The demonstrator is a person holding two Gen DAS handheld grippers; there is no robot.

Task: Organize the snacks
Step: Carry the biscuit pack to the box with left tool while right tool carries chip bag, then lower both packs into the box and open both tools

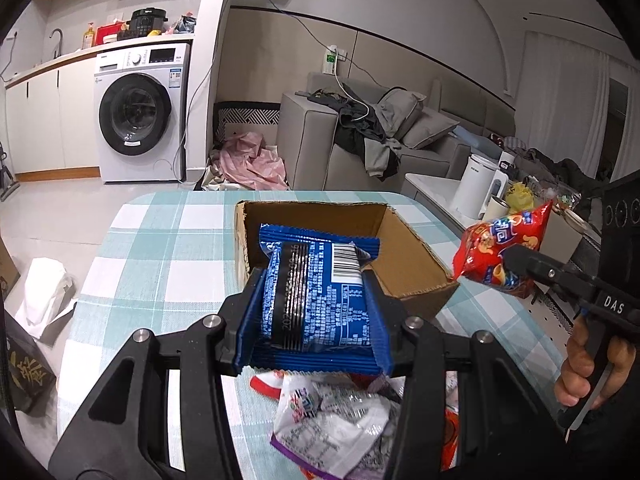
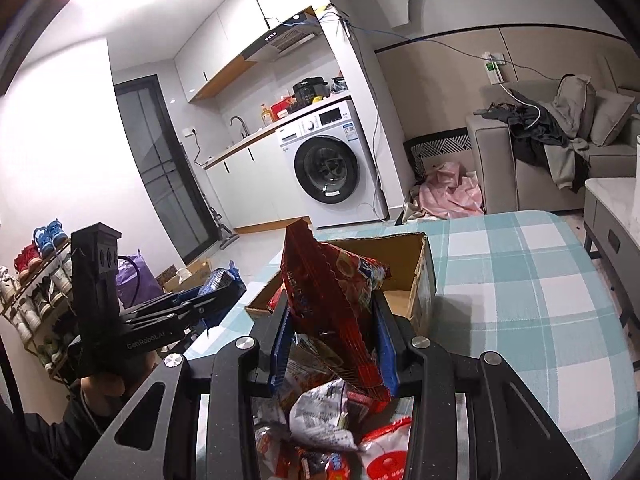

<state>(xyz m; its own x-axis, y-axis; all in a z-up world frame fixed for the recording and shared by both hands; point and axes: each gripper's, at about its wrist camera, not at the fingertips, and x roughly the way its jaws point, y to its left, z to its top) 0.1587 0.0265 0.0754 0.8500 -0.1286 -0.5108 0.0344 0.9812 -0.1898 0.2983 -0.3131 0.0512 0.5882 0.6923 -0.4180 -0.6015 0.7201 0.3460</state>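
Left wrist view shows loose snack packets (image 1: pixel 320 420) at the near edge of the bench (image 1: pixel 160 240), and above them the left hand-held gripper (image 1: pixel 316 300) clamps a blue packet (image 1: pixel 316 292). Beyond it, the open cardboard box (image 1: pixel 412 264) sits by the far edge. To the right, the right hand-held gripper (image 2: pixel 332 344) pinches a red packet (image 2: pixel 332 292) in the air near the box.

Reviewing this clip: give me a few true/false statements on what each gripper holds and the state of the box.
1. The left gripper holds a blue snack packet. True.
2. The right gripper is empty. False: its fingers clamp a red snack bag.
3. The cardboard box is closed. False: it is open at the top.
4. The box stands on a checked tablecloth. True.
5. More snack packets lie below the right gripper. True.
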